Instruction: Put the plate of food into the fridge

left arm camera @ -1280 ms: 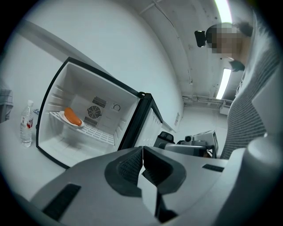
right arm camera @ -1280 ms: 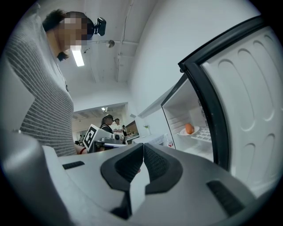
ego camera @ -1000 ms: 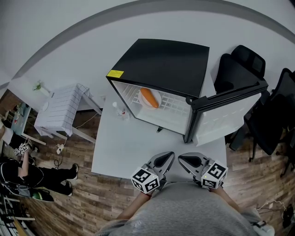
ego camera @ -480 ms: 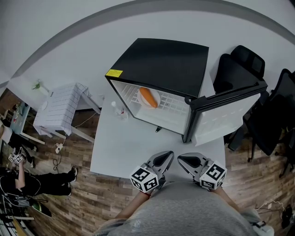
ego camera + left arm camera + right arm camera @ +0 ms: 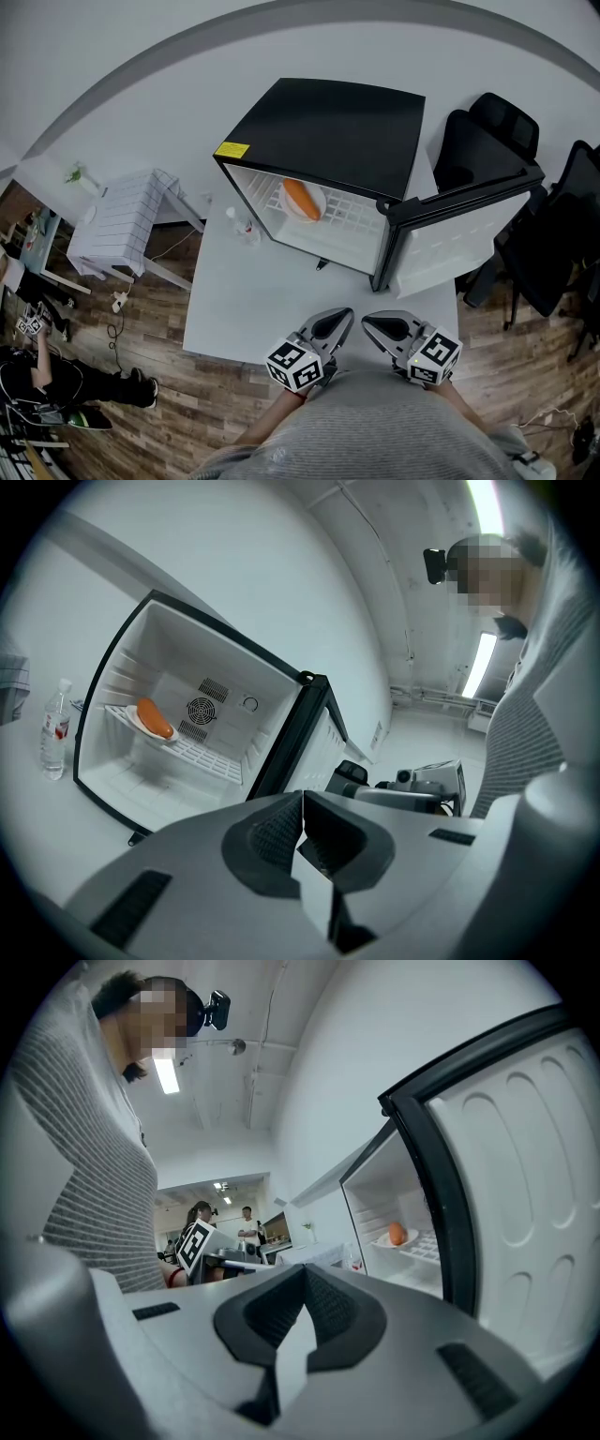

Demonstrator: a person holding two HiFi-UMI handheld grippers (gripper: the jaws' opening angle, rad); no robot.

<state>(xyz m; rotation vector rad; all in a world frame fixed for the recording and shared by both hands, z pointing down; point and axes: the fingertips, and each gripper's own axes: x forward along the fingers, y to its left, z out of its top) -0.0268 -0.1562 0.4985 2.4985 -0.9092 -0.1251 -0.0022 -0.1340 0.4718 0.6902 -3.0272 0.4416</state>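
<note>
Left tool (image 5: 336, 323): I am holding it level at my waist with the jaws pressed together on nothing. It is carrying no load, so it is idling close to my body.
Right tool (image 5: 377, 328): It is sitting closed and empty just beside the left one, tips pointing toward the fridge.
Bench (image 5: 234, 309): It is lying bare in front of me. Only a small bottle (image 5: 246, 225) is standing at its far left, beside the fridge.
Fridge door (image 5: 459, 234): It is hanging wide open to my right, giving a clear way in. I judge it is waiting to be swung shut.
Fridge (image 5: 328, 131): It is sitting at the far end of the bench, mouth facing me.
Plate (image 5: 317, 202): It is resting on the wire shelf (image 5: 356, 220), toward its left end, carrying the orange food (image 5: 301, 197). The placing itself is looking done.
</note>
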